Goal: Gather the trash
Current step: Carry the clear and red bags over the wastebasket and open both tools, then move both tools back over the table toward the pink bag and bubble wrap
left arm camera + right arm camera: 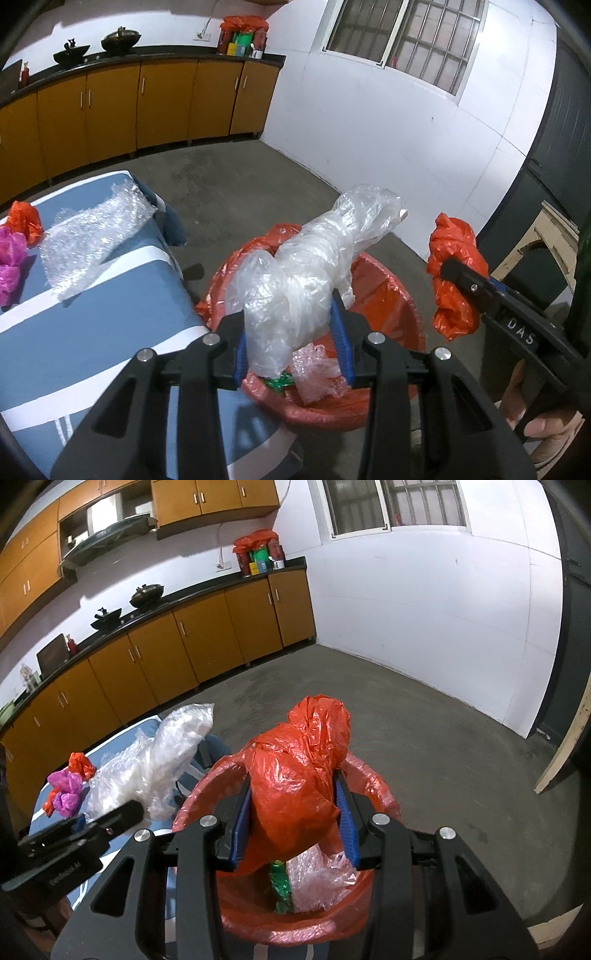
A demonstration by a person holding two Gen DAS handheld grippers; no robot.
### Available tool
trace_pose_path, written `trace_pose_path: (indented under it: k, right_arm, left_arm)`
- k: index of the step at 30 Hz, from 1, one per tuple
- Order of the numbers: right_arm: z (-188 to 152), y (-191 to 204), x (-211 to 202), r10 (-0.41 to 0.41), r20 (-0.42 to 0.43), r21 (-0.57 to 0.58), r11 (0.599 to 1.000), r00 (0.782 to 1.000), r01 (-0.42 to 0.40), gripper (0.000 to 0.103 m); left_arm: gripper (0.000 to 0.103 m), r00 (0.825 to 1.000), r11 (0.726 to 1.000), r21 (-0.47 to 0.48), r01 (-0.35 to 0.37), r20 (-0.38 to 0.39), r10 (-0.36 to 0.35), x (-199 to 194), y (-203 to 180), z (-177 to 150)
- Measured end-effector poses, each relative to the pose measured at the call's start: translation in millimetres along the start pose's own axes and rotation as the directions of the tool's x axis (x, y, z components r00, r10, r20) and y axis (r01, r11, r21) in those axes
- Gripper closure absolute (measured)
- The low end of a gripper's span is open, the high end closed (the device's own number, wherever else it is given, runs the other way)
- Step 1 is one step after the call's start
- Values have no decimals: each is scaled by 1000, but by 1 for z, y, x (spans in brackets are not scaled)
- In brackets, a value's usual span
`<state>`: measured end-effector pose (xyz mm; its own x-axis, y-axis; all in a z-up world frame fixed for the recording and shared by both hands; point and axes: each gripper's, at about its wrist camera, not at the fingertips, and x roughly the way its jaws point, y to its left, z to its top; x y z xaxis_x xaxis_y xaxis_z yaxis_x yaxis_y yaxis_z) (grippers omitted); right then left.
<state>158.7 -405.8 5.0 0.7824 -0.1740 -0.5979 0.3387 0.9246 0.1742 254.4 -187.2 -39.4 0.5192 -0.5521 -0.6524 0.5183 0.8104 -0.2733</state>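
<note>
I hold both loads over the red-lined bin (388, 295): left gripper (295, 343) clamped on clear plastic (295, 280), right gripper (295, 830) clamped on orange bag (299, 775). Centre each, then release.

crumpled clear plastic bag (303, 273), crumpled orange bag (299, 775) — both above orange-lined bin (373, 786)

White plastered walls (424, 602) and a barred window (402, 37) are enclosing a bare grey concrete floor (388, 716), while orange-brown wooden cabinets (155, 99) are running under a black countertop (207, 587).
</note>
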Motion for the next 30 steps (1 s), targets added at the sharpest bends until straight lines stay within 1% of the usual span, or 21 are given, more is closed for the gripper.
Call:
trace_pose_path:
  k: [3, 5, 6, 10, 12, 16, 19, 24, 27, 30]
  right_arm:
    - [1, -1, 1, 4, 1, 0, 1000, 1000, -4, 59]
    - [1, -2, 2, 15, -1, 0, 1000, 1000, -15, 59]
    - [2, -2, 3, 17, -3, 1, 1000, 1000, -17, 57]
    - [1, -5, 7, 16, -13, 6, 1000, 1000, -16, 53]
    - [0, -7, 8, 13, -17, 12, 1000, 1000, -12, 49]
    - [-2, -10, 8, -1, -23, 15, 1000, 1000, 1, 45]
    - [-2, -11, 8, -12, -22, 11, 1000, 1000, 12, 44]
    - [-2, -3, 8, -22, -13, -14, 1000, 1000, 22, 44]
    - [-3, 10, 8, -14, -7, -44, 999, 1000, 14, 44]
    - [-4, 24, 9, -3, -4, -85, 996, 1000, 3, 44]
  left_arm:
    - [64, 1000, 1000, 8, 1, -14, 0, 8, -3, 0]
    - [61, 1000, 1000, 7, 2, -21, -2, 12, -4, -1]
    - [60, 1000, 1000, 7, 4, -24, -4, 14, -4, 1]
    - [54, 999, 1000, 10, 9, -37, -8, 19, -2, 0]
    - [51, 999, 1000, 10, 7, -43, -7, 21, -1, -2]
    - [48, 999, 1000, -11, -6, -51, 6, 23, 8, -5]
    - [44, 999, 999, -27, -36, -39, 35, 18, 20, -7]
    - [38, 993, 992, -39, -121, -1, 121, 3, 43, -9]
    - [36, 985, 984, -48, -170, 28, 172, -11, 60, -13]
    - [33, 972, 973, -53, -225, 57, 228, -26, 75, -17]
